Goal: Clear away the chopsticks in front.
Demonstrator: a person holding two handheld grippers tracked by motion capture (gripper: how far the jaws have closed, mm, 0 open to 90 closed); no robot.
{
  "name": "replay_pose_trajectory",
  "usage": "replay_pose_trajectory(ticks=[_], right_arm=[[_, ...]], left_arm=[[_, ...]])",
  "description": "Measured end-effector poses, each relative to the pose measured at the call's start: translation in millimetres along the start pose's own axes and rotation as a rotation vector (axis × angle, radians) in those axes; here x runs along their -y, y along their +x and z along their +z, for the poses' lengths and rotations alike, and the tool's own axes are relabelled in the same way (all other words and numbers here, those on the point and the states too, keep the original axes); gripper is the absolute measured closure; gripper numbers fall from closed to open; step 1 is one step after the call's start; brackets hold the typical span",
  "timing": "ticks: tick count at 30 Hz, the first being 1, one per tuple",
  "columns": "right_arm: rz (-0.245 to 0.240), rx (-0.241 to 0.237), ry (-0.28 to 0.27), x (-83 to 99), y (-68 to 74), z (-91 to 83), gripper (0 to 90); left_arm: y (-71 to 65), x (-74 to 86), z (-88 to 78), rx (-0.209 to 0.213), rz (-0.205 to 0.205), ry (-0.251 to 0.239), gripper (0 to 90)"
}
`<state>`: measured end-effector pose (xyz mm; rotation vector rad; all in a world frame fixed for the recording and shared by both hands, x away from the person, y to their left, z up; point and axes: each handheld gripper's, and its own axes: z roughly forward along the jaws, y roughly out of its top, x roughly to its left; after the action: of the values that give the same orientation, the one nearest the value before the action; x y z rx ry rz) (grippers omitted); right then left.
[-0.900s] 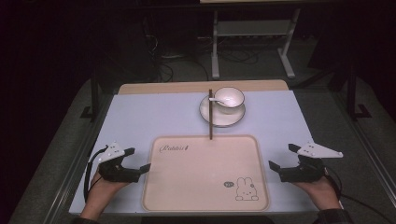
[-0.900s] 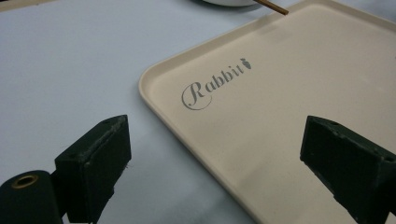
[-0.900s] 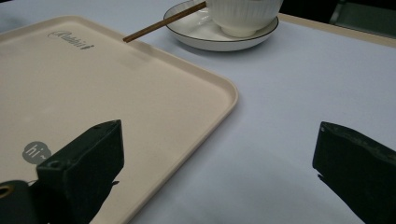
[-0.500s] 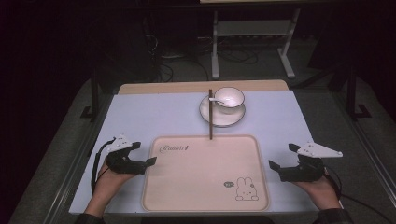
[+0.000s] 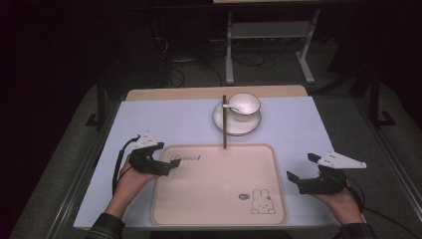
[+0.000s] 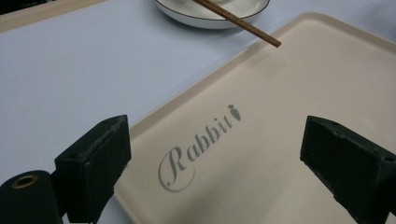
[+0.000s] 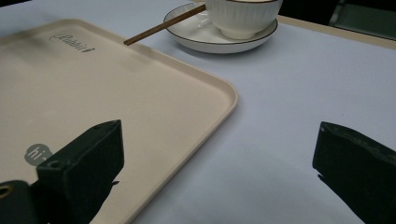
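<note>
A beige tray (image 5: 214,184) printed with the word "Rabbit" and a small rabbit lies on the near half of the table. Behind it a white bowl (image 5: 245,105) with a spoon in it stands on a saucer (image 5: 238,127). Brown chopsticks (image 5: 225,122) rest on the saucer, their tips reaching over the tray's far rim. My left gripper (image 5: 171,167) hovers over the tray's left rim beside the word, open and empty. My right gripper (image 5: 300,167) is open to the right of the tray, apart from it. In the left gripper view the tray (image 6: 280,102) lies between my jaws.
A pale mat (image 5: 164,119) covers the table, with a wooden strip (image 5: 199,92) along the far edge. Beyond the table stand a metal rack (image 5: 268,45) and cables on the dark floor. Open mat lies to both sides of the saucer.
My left gripper has moved forward and to the right, from beside the tray to over its left rim. The right gripper, the bowl and the chopsticks have stayed in place.
</note>
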<state>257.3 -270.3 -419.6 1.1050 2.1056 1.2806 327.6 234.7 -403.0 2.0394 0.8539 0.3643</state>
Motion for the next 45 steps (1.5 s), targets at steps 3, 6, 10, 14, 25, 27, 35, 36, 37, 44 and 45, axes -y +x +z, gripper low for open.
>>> replay_pose_trajectory(ticks=[3, 6, 10, 14, 25, 27, 35, 36, 37, 44, 45], right_arm=[[0.001, 0.0, -0.003, -0.2, -0.4, 0.0, 1.5], [0.003, 0.0, -0.007, -0.5, -0.2, -0.6, 1.4], [0.003, -0.001, -0.008, -0.4, -0.1, -1.1, 1.4], [0.004, -0.002, -0.011, -0.3, 0.0, -1.8, 1.4], [0.007, -0.001, -0.015, -0.4, -0.6, -2.3, 1.4], [0.008, -0.001, -0.016, -0.4, -0.9, -2.4, 1.4], [0.013, 0.0, -0.018, -0.4, -1.7, -2.8, 1.4], [0.013, -0.002, -0.02, -0.5, -1.9, -2.9, 1.4], [0.013, -0.002, -0.021, -0.5, -1.9, -3.0, 1.5], [0.02, 0.001, -0.03, -0.4, -2.7, -4.8, 1.5], [0.022, 0.001, -0.032, -0.4, -2.9, -5.2, 1.5]], left_arm=[[0.1, -9.7, 8.9, 0.005, 0.0, 0.0, 7.8], [0.8, -14.9, 13.5, 0.006, 0.001, -0.002, 7.8], [0.7, -25.6, 23.6, 0.014, 0.003, -0.005, 7.9], [-1.0, -35.9, 36.0, 0.023, 0.011, 0.003, 7.8], [-9.0, -70.5, 75.7, 0.049, 0.04, 0.017, 7.9], [-9.3, -75.8, 82.7, 0.053, 0.04, 0.021, 8.1], [-10.9, -95.9, 116.0, 0.061, 0.019, 0.058, 14.7], [-12.1, -101.3, 125.5, 0.054, 0.022, 0.069, 15.4], [-12.5, -103.8, 130.2, 0.051, 0.021, 0.074, 16.8], [-12.0, -116.1, 156.7, 0.029, 0.025, 0.129, 26.5], [-12.0, -117.5, 160.7, 0.027, 0.024, 0.137, 26.5]])
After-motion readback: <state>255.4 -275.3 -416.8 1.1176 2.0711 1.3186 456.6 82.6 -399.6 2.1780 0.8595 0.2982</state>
